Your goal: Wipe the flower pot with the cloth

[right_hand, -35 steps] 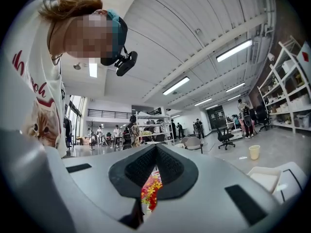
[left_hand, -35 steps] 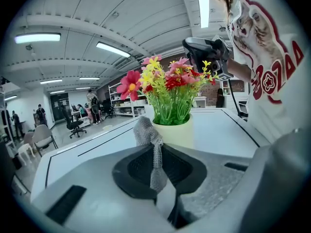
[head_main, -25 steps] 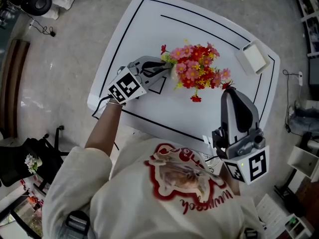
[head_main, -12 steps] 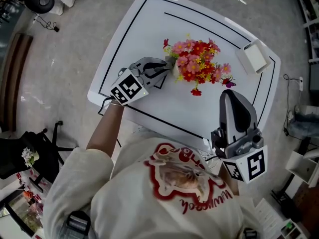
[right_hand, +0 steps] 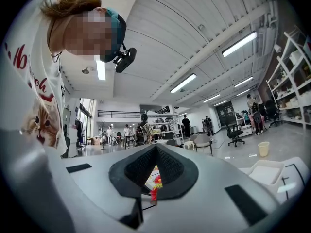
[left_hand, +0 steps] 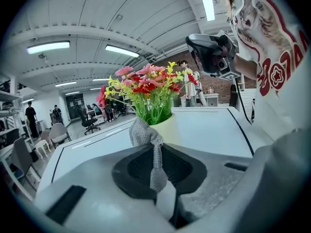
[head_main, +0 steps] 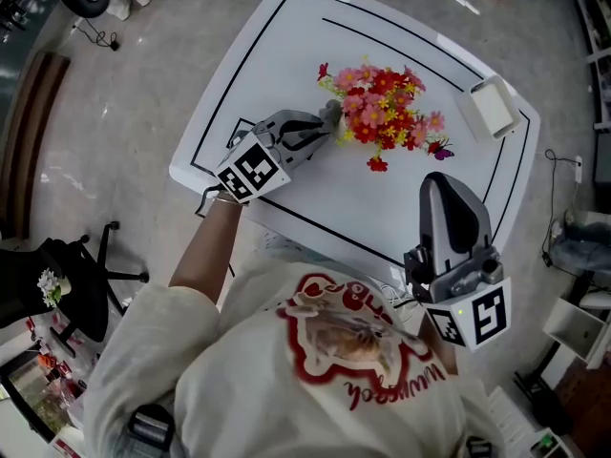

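A cream flower pot (left_hand: 171, 124) with red, pink and yellow flowers (head_main: 382, 111) stands mid-table; in the head view the blooms hide most of it. My left gripper (head_main: 325, 124) reaches in from the left, shut on a grey mesh cloth (head_main: 332, 113). In the left gripper view the cloth (left_hand: 145, 135) bunches up from the pinched jaws (left_hand: 156, 152) and lies against the pot's rim. My right gripper (head_main: 439, 184) is shut on nothing and hangs over the table's near edge, apart from the pot. Its closed jaws (right_hand: 153, 152) leave a slit through which the flowers (right_hand: 155, 181) show.
The white table (head_main: 286, 36) has black lines drawn on it. A shallow white tray (head_main: 490, 106) sits near its far right corner, also in the right gripper view as the tray (right_hand: 265, 171). An office chair (head_main: 86, 275) stands on the floor at left.
The left gripper has slid slightly along the pot's side with the cloth still pinched. The right gripper has drifted a little and stays shut.
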Demonstrator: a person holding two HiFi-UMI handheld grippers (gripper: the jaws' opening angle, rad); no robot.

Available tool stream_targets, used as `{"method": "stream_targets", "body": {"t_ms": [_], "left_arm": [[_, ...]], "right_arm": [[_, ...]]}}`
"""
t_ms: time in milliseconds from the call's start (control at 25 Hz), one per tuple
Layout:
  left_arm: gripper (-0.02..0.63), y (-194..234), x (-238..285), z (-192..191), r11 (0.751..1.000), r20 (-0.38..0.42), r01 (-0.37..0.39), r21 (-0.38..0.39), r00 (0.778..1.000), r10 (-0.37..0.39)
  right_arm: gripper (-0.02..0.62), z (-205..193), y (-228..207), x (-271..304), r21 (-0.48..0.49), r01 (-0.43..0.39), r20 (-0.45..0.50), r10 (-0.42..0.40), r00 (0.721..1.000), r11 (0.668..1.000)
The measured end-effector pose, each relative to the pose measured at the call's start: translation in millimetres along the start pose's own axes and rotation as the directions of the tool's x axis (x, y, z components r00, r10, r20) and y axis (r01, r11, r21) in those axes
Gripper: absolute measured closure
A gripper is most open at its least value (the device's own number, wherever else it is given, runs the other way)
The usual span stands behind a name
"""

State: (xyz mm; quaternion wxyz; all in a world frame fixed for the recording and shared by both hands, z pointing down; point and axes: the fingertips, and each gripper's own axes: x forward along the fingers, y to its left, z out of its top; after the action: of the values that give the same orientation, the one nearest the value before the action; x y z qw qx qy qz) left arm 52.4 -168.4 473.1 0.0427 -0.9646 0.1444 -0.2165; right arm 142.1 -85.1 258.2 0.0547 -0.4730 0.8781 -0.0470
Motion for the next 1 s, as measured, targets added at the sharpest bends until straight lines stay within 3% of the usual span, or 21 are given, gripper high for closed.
{"method": "stream_targets", "body": {"t_ms": [1000], "left_arm": [[0.572,-38.8,12.2,10.2,1.0,-0.001,0.009,-0.023,1.0,-0.009]], "right_arm": [[0.597,-15.0,3.4,-24.2,0.002,0.0,-0.026,0.0,1.0,1.0]]}}
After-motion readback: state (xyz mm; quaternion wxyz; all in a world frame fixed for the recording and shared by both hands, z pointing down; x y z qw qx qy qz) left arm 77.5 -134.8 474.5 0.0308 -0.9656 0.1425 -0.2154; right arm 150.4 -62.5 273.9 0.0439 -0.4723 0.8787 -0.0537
